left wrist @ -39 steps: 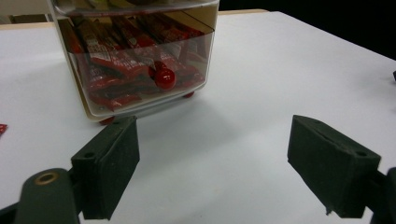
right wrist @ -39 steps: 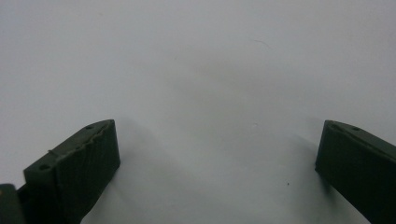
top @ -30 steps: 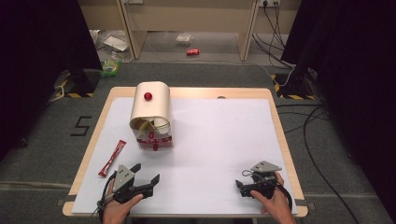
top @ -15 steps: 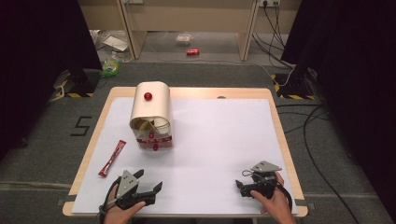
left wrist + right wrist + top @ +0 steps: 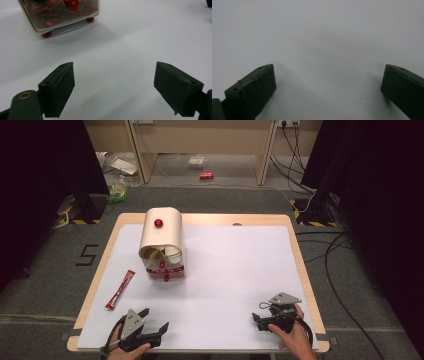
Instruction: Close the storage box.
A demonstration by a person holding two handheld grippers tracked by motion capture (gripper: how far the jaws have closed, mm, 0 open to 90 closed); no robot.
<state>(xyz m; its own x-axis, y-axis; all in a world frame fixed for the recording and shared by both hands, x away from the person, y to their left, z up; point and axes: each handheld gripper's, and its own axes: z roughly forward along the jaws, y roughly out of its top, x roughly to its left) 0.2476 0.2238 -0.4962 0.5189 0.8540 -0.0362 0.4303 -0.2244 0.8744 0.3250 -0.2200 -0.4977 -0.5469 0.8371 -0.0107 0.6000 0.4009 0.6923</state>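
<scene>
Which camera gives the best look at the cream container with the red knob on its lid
The high view: the whole container stands there, curved lid raised. The left gripper view catches its clear lower body with red feet. The right gripper view faces bare table.

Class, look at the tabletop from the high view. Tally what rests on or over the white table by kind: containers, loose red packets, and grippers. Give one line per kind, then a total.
Cream container with a red knob: 1
Loose red packet: 1
Grippers, left gripper and right gripper: 2
Total: 4
</scene>
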